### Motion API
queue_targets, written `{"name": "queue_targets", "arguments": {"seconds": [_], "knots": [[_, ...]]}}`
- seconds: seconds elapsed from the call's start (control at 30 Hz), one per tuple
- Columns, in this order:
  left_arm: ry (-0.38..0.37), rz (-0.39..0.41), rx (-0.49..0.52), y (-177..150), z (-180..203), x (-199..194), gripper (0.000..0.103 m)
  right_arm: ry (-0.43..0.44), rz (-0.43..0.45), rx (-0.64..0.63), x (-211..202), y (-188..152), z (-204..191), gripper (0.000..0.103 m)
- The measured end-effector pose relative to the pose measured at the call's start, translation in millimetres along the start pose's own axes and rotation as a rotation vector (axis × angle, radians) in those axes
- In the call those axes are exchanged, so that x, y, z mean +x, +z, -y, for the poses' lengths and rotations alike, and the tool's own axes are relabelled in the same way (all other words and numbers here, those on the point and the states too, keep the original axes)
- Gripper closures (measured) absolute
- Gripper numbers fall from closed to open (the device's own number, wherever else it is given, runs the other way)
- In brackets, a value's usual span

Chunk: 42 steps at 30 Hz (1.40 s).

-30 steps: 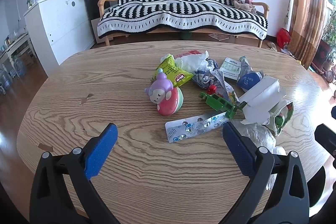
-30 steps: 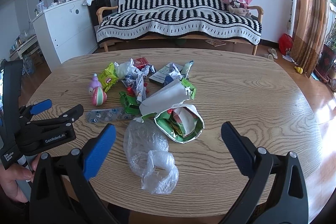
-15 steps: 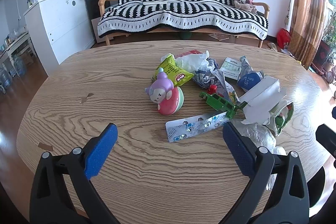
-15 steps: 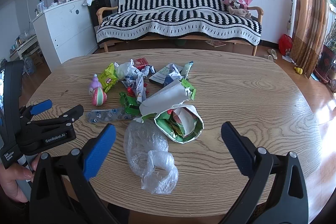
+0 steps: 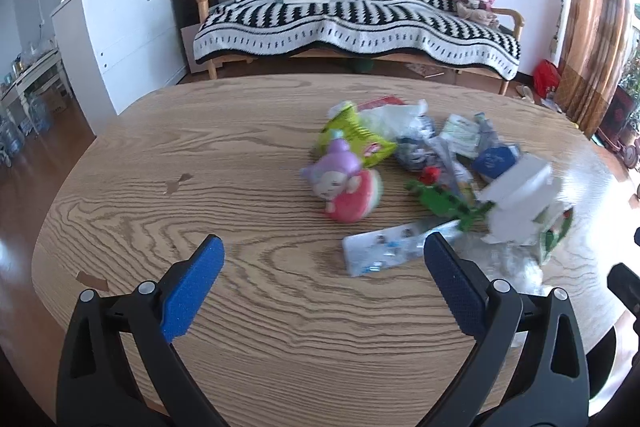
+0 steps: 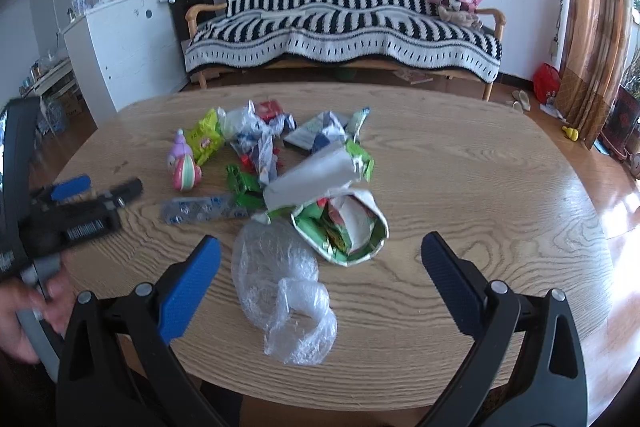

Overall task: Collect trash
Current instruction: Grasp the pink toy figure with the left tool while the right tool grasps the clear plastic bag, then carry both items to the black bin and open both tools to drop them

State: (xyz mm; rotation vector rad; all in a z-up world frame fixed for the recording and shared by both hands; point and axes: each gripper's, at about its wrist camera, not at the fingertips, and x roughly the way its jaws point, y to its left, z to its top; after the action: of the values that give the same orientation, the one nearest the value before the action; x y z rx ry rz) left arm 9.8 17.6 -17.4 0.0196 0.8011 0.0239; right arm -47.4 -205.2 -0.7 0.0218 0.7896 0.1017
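1. Both tongs stand wide apart and hold nothing: the left tongs (image 5: pixel 322 267) have swung leftward since a moment ago, blurring that view, while the right tongs (image 6: pixel 320 267) stay put. Judged from this, no pickup has begun.
2. On the tabletop (image 6: pixel 460 187) the trash pile (image 6: pixel 280 163) lies centre, untouched.
3. Only the right view shows the clear plastic bag (image 6: pixel 280 287) whole, nearest, between its pads.
4. Only the left view shows the blister pack (image 5: pixel 384 251) just beside its right pad (image 5: pixel 454 283).
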Motion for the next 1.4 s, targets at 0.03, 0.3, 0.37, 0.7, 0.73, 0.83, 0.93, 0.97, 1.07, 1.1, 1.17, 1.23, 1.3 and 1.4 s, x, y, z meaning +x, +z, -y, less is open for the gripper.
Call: {"name": "queue_targets", "arguments": {"seconds": [0.03,0.3,0.37,0.7,0.73,0.83,0.93,0.97,1.07,1.1,1.17,1.23,1.3,1.4], "knots": [[0.0,-0.015,0.002,0.5,-2.2,6.0,0.005,0.004,-0.016,0.0,3.5,-2.9,2.1,0.006],[-0.063,-0.141,0.072,22.5,2.5,73.7,0.005,0.064,-0.16,-0.009,47.8,-21.7,-1.4,0.006],[-0.068,-0.164,0.072,25.1,9.3,88.6,0.005,0.076,-0.176,-0.008,57.5,-23.9,-4.3,0.006],[-0.004,-0.157,0.084,41.9,17.1,115.7,0.006,0.023,-0.23,-0.125,91.7,-38.7,-30.4,0.056],[-0.006,-0.153,0.082,42.2,15.9,114.8,0.011,0.037,-0.226,-0.123,91.8,-39.1,-30.9,0.068],[-0.061,-0.151,0.07,43.3,9.2,109.2,0.041,0.085,-0.206,-0.129,83.5,-40.7,-28.7,0.072],[-0.044,-0.148,0.075,43.8,7.5,104.0,0.047,0.149,-0.193,-0.117,68.6,-38.9,-24.6,0.073],[-0.031,-0.144,0.077,43.3,6.0,99.4,0.047,0.184,-0.184,-0.109,59.7,-38.5,-23.1,0.073],[-0.02,-0.118,0.06,44.6,0.5,82.4,0.048,0.241,-0.137,-0.089,34.8,-38.0,-15.2,0.073],[-0.015,-0.102,0.05,45.5,-1.7,75.7,0.048,0.25,-0.124,-0.082,28.8,-37.9,-12.1,0.073],[-0.005,-0.064,0.033,48.5,-3.6,63.9,0.049,0.252,-0.076,-0.047,8.3,-37.9,4.4,0.073],[-0.024,-0.032,0.018,51.8,2.5,49.4,0.049,0.208,-0.02,0.011,-13.4,-36.9,33.0,0.073],[-0.074,-0.001,0.012,53.1,19.9,33.5,0.049,0.146,0.037,0.076,-34.5,-36.9,67.6,0.073],[-0.178,0.048,0.075,51.9,71.8,7.3,0.049,-0.052,0.134,0.203,-74.3,-48.2,141.8,0.073]]}}
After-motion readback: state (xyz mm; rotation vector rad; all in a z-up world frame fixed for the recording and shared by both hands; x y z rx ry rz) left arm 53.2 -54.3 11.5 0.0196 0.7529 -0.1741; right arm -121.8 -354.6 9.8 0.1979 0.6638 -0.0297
